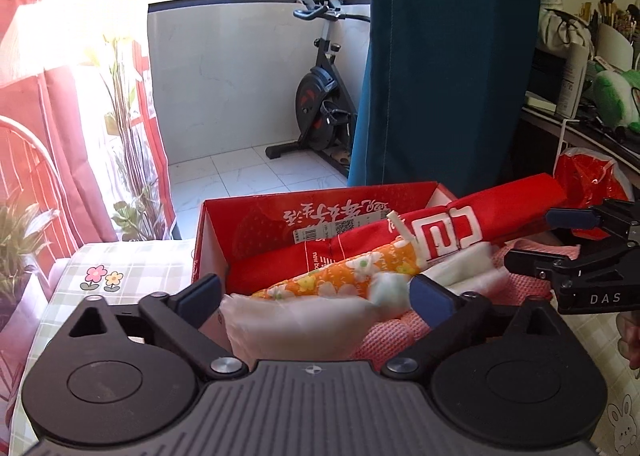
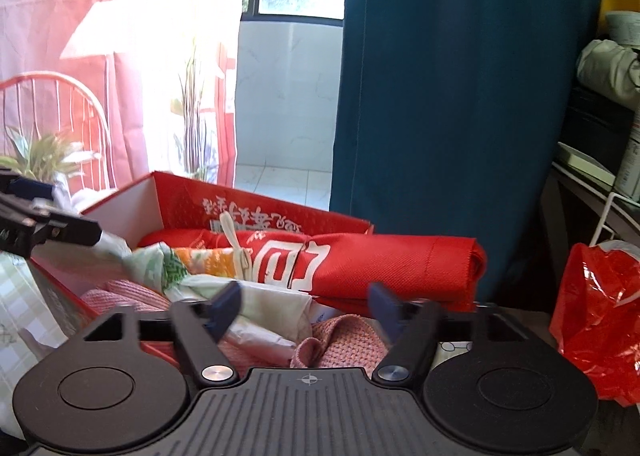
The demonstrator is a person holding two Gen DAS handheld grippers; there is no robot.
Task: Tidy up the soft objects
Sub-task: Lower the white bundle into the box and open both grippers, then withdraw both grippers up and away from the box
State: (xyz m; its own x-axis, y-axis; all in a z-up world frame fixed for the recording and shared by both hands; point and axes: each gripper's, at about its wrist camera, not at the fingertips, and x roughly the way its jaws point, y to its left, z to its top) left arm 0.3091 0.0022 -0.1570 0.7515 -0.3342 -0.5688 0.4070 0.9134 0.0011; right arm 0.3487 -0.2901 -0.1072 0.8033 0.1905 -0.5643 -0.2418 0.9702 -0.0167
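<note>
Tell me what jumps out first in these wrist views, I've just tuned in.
The open red cardboard box on the table, stuffed with soft things: a rolled red fabric bag lies across the top, an orange floral cloth beneath it. Both the left gripper and right gripper hang open before the pile, gripping nothing.

The red box (image 1: 256,224) is smooth printed cardboard with a paper label. Inside it, the rolled red bag (image 2: 384,264) is matt woven cloth, the orange flowered pouch (image 1: 352,276) soft cotton, the pink towel (image 2: 340,340) coarse knit. Right of the box, a red plastic bag (image 2: 600,316) is glossy and crinkled. The desk (image 1: 132,276) wears a smooth checked cover
</note>
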